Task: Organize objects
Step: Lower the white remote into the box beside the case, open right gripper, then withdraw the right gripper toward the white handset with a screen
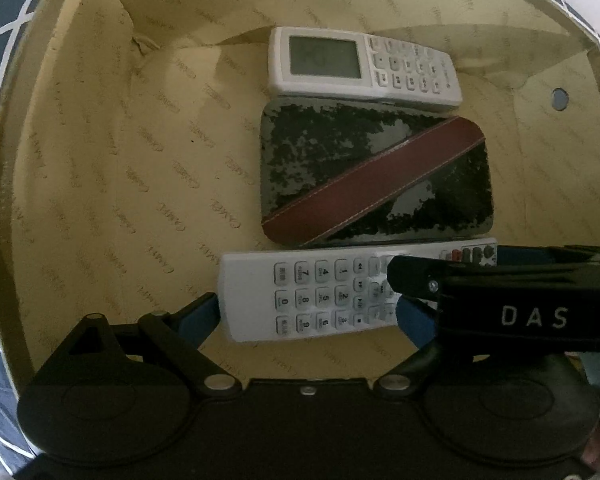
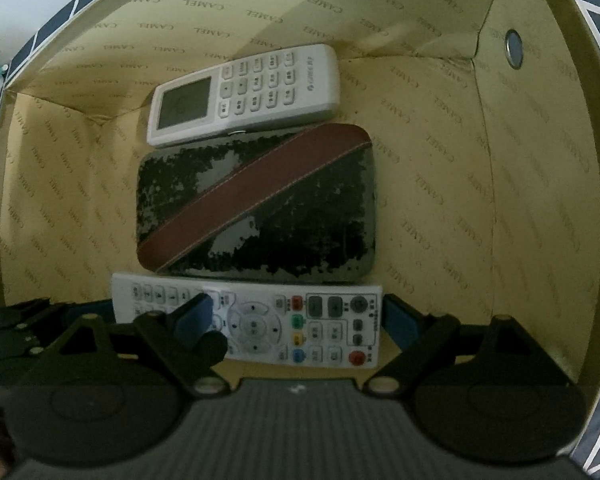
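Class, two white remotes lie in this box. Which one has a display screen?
The remote at the far wall, beyond the black case: it has a grey screen at one end. The near remote, between both grippers' fingers, shows only buttons, some coloured.

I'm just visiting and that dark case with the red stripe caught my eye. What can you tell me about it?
The dark case is a flat rectangle with rounded corners, glossy black with a worn, flaking surface. A reddish-brown leather-like band with pale stitching crosses it diagonally. It lies flat on the floor of the cardboard box, between the remote with a screen behind it and the long white remote in front, close against both. No gripper touches it.
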The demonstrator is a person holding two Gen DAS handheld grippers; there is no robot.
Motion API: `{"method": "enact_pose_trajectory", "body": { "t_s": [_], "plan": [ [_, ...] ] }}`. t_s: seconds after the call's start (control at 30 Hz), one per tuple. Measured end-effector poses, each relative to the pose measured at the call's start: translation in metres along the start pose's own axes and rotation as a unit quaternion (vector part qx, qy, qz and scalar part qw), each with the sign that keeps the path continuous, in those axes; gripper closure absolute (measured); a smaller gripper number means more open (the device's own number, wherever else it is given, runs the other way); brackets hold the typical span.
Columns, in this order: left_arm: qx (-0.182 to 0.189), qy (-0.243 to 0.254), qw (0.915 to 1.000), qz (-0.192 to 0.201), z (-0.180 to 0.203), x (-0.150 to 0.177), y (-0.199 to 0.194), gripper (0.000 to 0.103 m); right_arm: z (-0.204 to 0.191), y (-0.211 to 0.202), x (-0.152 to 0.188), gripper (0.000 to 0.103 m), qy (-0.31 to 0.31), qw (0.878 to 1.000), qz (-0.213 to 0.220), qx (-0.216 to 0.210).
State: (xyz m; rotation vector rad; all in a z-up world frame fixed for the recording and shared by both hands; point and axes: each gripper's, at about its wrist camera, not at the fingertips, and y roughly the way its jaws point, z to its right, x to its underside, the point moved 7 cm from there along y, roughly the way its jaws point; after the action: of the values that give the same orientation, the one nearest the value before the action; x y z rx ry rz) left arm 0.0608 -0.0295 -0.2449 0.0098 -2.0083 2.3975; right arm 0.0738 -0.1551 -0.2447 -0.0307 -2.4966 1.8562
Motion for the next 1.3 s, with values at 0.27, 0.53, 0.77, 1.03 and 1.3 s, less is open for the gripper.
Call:
{"method": "enact_pose_trajectory", "body": {
  "t_s": [0.27, 0.53, 0.77, 1.03, 1.3],
  "plan": [
    [-0.012, -0.006, 0.9994, 0.032, -0.006, 0.01, -0.03, 0.005, -0.01, -0.024, 0.004, 0.012, -0.012, 1.0, 0.023, -0.001],
    [-0.02, -0.01, 0.9962, 0.084, 0.012, 0.022, -0.072, 0.003, -0.023, -0.073, -0.002, 0.011, -0.033, 0.997, 0.072, -0.025],
    [-0.029, -0.003, 0.9921, 0.122, 0.034, 0.042, -0.106, 0.0, -0.02, -0.117, 0.012, 0.009, -0.038, 0.991, 0.12, -0.039],
    [-0.034, 0.011, 0.9897, 0.139, 0.073, 0.069, -0.119, 0.0, 0.016, -0.152, 0.038, 0.0, -0.027, 0.987, 0.157, -0.027],
    [-0.035, 0.049, 0.9883, 0.14, 0.128, 0.083, -0.114, 0.0, 0.08, -0.178, 0.061, 0.0, 0.024, 0.983, 0.181, -0.01]
  ]
}}
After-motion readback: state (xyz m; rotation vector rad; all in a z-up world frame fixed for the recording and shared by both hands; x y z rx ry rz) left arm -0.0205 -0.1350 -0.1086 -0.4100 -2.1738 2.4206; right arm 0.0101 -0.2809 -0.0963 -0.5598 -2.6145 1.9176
